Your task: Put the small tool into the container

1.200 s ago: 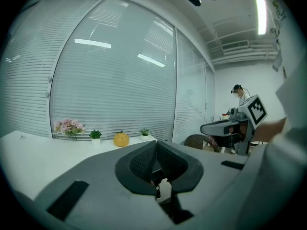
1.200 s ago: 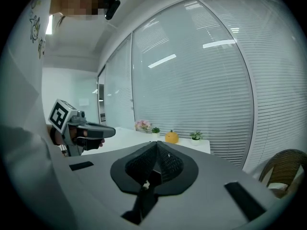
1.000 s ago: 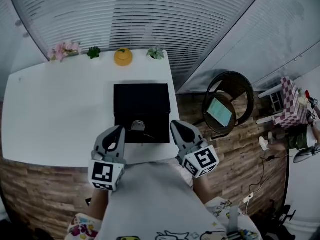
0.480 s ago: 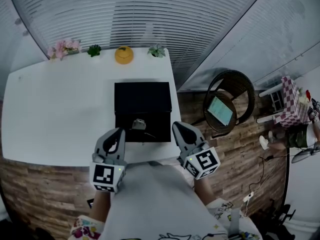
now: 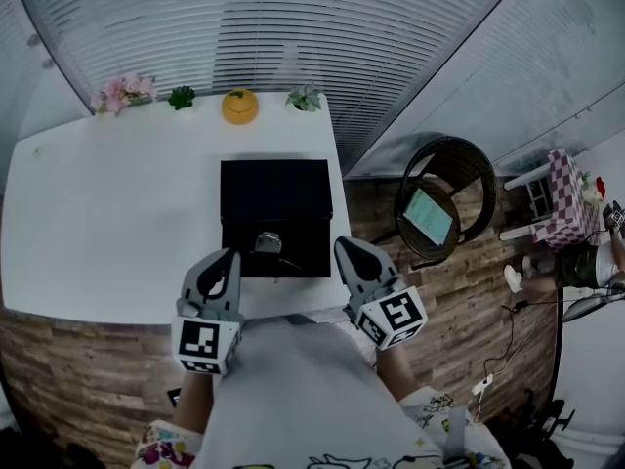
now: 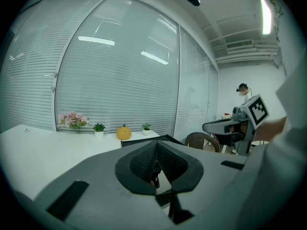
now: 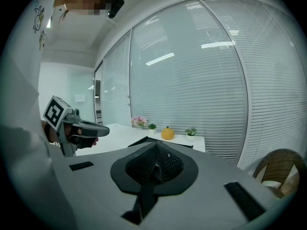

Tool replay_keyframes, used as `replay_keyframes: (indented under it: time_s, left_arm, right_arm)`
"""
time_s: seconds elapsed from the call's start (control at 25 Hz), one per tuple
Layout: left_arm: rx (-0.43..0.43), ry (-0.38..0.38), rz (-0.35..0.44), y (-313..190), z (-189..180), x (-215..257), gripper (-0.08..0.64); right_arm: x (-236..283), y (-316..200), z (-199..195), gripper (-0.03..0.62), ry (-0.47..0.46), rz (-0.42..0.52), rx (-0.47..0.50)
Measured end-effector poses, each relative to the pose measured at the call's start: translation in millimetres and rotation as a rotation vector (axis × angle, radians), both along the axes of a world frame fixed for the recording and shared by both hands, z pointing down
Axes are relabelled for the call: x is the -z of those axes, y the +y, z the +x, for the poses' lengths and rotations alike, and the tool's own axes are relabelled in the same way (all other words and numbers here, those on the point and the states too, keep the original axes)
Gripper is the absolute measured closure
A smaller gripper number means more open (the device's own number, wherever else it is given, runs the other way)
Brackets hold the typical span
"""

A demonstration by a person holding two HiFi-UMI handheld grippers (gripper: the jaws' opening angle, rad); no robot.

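A small metallic tool (image 5: 269,243) lies at the near edge of a black square container (image 5: 276,203) on the white table (image 5: 107,223). My left gripper (image 5: 227,258) hovers over the table's near edge, just left of the tool, its jaws shut and empty. My right gripper (image 5: 345,247) is held at the container's near right corner, also shut with nothing in it. In the left gripper view the left gripper (image 6: 156,145) points toward the container (image 6: 144,139). The right gripper view has the right gripper (image 7: 154,147) shut, with the left gripper (image 7: 72,126) off to the side.
Along the table's far edge stand pink flowers (image 5: 122,93), two small green plants (image 5: 181,97) (image 5: 305,98) and a yellow pumpkin ornament (image 5: 240,107). A wicker chair (image 5: 444,208) stands on the wood floor right of the table. Blinds cover the window behind.
Both grippers stay shut and almost where they were; the view has only shifted slightly. The small tool has not moved.
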State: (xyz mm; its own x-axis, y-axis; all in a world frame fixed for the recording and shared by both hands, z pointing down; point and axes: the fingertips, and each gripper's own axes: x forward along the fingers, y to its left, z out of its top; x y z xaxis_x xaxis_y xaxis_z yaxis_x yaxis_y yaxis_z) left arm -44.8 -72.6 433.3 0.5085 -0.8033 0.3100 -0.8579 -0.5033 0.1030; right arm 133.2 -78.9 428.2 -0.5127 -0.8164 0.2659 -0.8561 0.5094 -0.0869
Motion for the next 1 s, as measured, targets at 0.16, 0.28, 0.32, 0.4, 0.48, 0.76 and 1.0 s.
replay_keyframes:
  time_s: [0.16, 0.28, 0.32, 0.4, 0.48, 0.76, 1.0]
  left_arm:
    - [0.000, -0.006, -0.002, -1.9, -0.9, -1.4, 0.554]
    - [0.003, -0.006, -0.004, -4.5, -2.4, -1.5, 0.554]
    - [0.004, -0.007, -0.004, -5.2, -3.2, -1.7, 0.554]
    - [0.005, -0.008, -0.004, -6.5, -4.6, -2.1, 0.554]
    - [0.006, -0.008, -0.004, -7.6, -5.1, -2.0, 0.554]
    - [0.005, -0.011, -0.003, -11.3, -6.8, -1.9, 0.554]
    - [0.004, -0.010, -0.002, -13.3, -7.8, -1.6, 0.554]
  right_arm:
    - [-1.6, -2.6, -0.8, 0.592, -0.003, -0.004, 0.001]
    - [-2.5, -5.2, -1.5, 0.592, -0.003, -0.007, 0.001]
    - [-3.1, -5.9, -2.0, 0.592, -0.002, -0.009, 0.001]
    - [-4.0, -7.2, -2.9, 0.592, -0.004, -0.011, 0.000]
    - [-4.4, -8.3, -2.8, 0.592, -0.006, -0.012, -0.003]
    - [-4.0, -11.4, -1.2, 0.592, -0.014, -0.012, -0.016]
    - [-5.3, -11.7, 0.6, 0.592, -0.013, -0.019, -0.025]
